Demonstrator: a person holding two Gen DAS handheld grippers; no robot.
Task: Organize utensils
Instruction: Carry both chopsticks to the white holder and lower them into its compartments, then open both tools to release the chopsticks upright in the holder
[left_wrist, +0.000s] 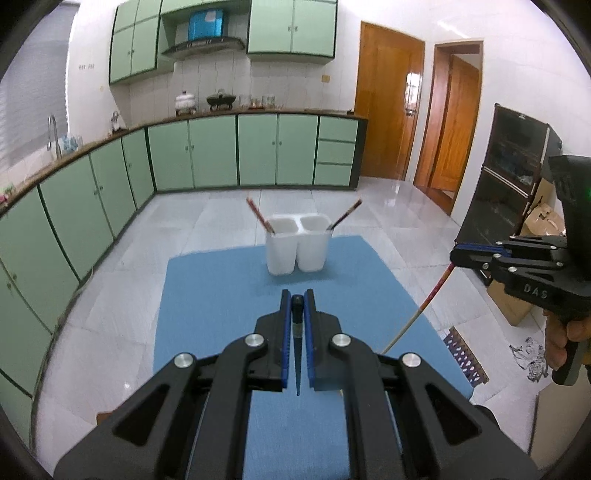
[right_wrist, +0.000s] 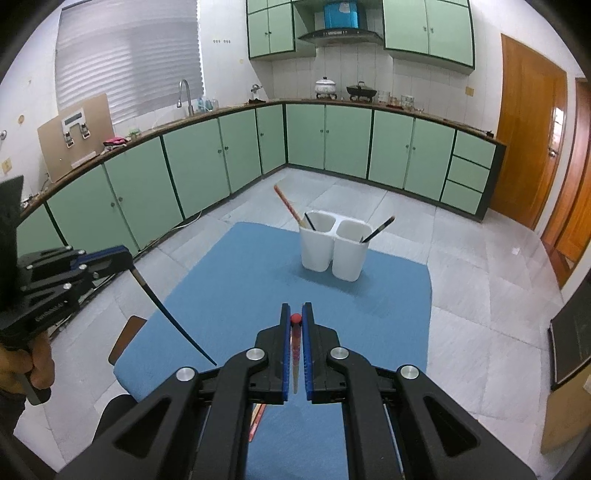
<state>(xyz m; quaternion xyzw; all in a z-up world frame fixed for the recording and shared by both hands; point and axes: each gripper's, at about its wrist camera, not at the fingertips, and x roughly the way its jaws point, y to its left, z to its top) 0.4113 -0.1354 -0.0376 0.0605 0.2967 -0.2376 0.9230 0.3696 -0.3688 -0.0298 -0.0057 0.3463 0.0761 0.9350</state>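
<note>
A white two-compartment holder (left_wrist: 297, 246) (right_wrist: 333, 251) stands at the far end of a blue mat (left_wrist: 229, 291) (right_wrist: 258, 295). One chopstick leans in each compartment: a red one (left_wrist: 259, 216) (right_wrist: 289, 205) in the left and a dark one (left_wrist: 347, 214) (right_wrist: 377, 228) in the right. My left gripper (left_wrist: 297, 300) is shut on a dark chopstick (left_wrist: 297, 347) above the mat; it also shows in the right wrist view (right_wrist: 162, 306). My right gripper (right_wrist: 295, 317) is shut on a red chopstick (right_wrist: 295, 354), also seen from the left wrist (left_wrist: 421, 306).
Green kitchen cabinets (left_wrist: 207, 155) (right_wrist: 207, 170) line the far and left walls, with wooden doors (left_wrist: 388, 110) at the right. A dark cabinet (left_wrist: 506, 177) and cardboard boxes (left_wrist: 543, 221) stand at the right. More utensils lie on the mat under my right gripper (right_wrist: 258, 417).
</note>
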